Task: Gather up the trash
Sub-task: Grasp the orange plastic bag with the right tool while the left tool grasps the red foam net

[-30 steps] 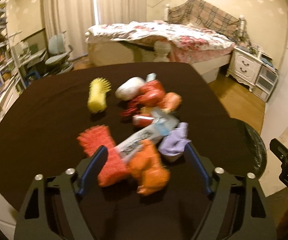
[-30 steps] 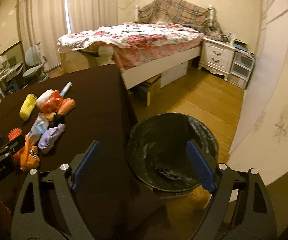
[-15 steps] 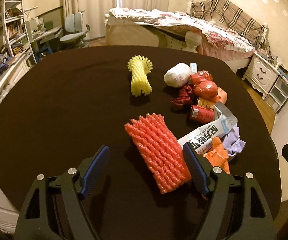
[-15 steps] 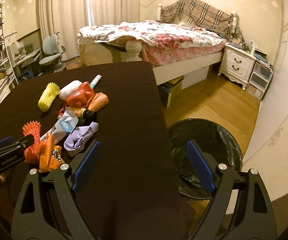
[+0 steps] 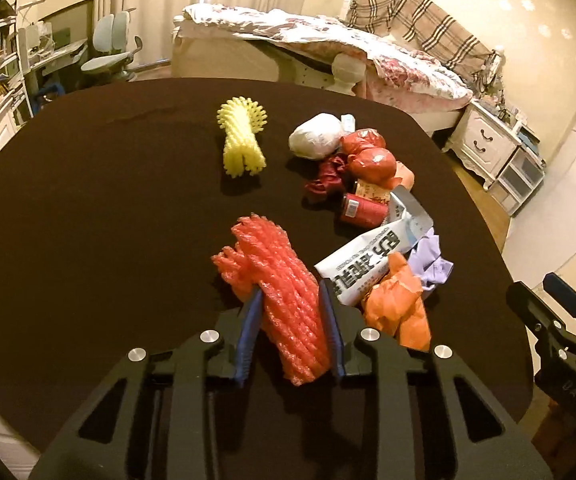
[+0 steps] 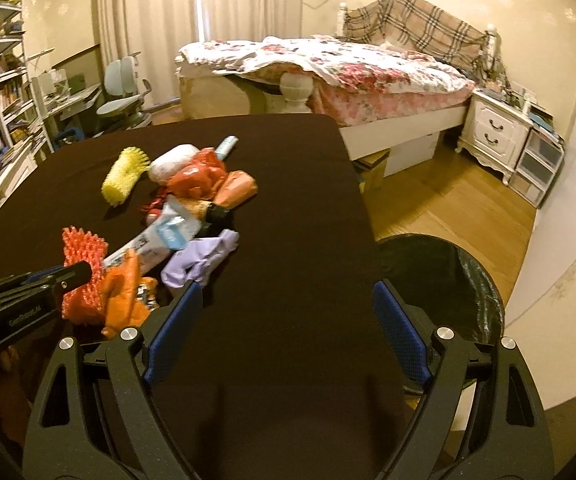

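Note:
My left gripper (image 5: 291, 300) is shut on a red foam net sleeve (image 5: 284, 292), which lies on the dark brown table (image 5: 88, 200); the sleeve also shows in the right wrist view (image 6: 82, 256). Right of it lie a white wrapper (image 5: 371, 256), orange plastic (image 5: 399, 304), purple plastic (image 5: 431, 260), red bags (image 5: 367, 156), a white ball (image 5: 315, 136) and a yellow foam net (image 5: 242, 136). My right gripper (image 6: 284, 308) is open and empty over the table's right part. A black-lined trash bin (image 6: 467, 276) stands on the floor to its right.
A bed (image 6: 327, 68) stands beyond the table. A white nightstand (image 6: 495, 132) and drawers (image 6: 539, 164) are at the right wall. Desk, chairs (image 6: 124, 96) and shelves (image 6: 0, 92) are at the left. Wood floor (image 6: 447, 196) lies between table and bed.
My left gripper moved forward and its jaws closed on the red foam net sleeve. My right gripper swung left, away from above the bin to over the table.

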Motion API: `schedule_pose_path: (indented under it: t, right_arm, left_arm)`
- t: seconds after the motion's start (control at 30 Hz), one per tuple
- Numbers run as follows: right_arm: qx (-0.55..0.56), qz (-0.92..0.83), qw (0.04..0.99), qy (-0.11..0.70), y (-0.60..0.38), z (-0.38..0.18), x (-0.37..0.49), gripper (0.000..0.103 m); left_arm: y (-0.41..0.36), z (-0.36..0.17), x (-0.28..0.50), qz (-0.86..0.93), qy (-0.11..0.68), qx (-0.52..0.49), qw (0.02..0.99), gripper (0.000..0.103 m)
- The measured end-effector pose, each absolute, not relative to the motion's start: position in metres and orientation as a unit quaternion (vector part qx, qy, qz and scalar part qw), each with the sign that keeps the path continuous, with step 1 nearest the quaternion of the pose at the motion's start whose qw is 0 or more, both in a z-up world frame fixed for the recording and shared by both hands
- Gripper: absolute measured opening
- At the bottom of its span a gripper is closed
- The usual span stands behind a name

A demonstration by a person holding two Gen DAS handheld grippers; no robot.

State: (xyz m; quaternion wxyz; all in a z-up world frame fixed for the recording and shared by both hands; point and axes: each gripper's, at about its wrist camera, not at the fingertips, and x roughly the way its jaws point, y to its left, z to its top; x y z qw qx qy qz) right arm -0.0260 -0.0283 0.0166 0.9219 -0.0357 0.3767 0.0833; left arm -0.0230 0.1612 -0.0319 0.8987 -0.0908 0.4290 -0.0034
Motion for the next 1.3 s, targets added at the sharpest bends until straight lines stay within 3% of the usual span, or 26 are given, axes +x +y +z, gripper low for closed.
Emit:
schedule_pose_path:
  t: [0.1, 0.17, 0.4, 0.6, 0.67, 0.7, 0.73, 0.9, 1.1, 1.2, 1.3]
  right_arm:
    - [-0.04, 0.101, 0.919, 0.378, -0.016, 0.017, -0.029, 0.085]
    - [-0.043, 0.118, 0.916, 0.38, -0.005, 0.017, -0.031, 0.085]
    - [-0.062, 0.163, 0.907, 0.383, 0.033, 0.012, -0.038, 0.085]
    - [-0.064, 0.201, 0.891, 0.403, 0.055, 0.002, -0.037, 0.066]
    - [-0.064, 0.209, 0.883, 0.415, 0.059, -0.003, -0.036, 0.056]
    - [-0.061, 0.215, 0.878, 0.423, 0.06, -0.006, -0.036, 0.044]
    - [-0.058, 0.22, 0.875, 0.428, 0.059, -0.009, -0.035, 0.039]
    - [-0.052, 0.22, 0.88, 0.418, 0.055, -0.002, -0.041, 0.034]
    - [-0.049, 0.203, 0.892, 0.401, 0.035, 0.008, -0.046, 0.034]
    - [-0.043, 0.193, 0.896, 0.398, 0.024, 0.011, -0.045, 0.034]
    - [-0.033, 0.183, 0.899, 0.396, 0.011, 0.013, -0.044, 0.034]
  left_arm:
    - [0.165, -0.029, -0.028, 0.012, 0.426, -0.074, 0.902, 0.027]
    - [0.169, -0.027, -0.029, 0.021, 0.423, -0.067, 0.903, 0.019]
    - [0.193, -0.031, -0.032, 0.039, 0.423, -0.083, 0.901, 0.02]
    - [0.212, -0.032, -0.038, 0.053, 0.417, -0.115, 0.9, 0.046]
    - [0.216, -0.032, -0.04, 0.056, 0.417, -0.122, 0.899, 0.053]
    - [0.216, -0.033, -0.041, 0.056, 0.416, -0.125, 0.899, 0.055]
    - [0.216, -0.033, -0.042, 0.054, 0.416, -0.127, 0.899, 0.06]
    - [0.208, -0.031, -0.037, 0.043, 0.416, -0.139, 0.898, 0.076]
    - [0.19, -0.043, -0.024, 0.023, 0.44, -0.134, 0.887, 0.075]
    - [0.181, -0.048, -0.021, 0.029, 0.441, -0.112, 0.89, 0.056]
    - [0.176, -0.049, -0.023, 0.021, 0.436, -0.092, 0.895, 0.045]
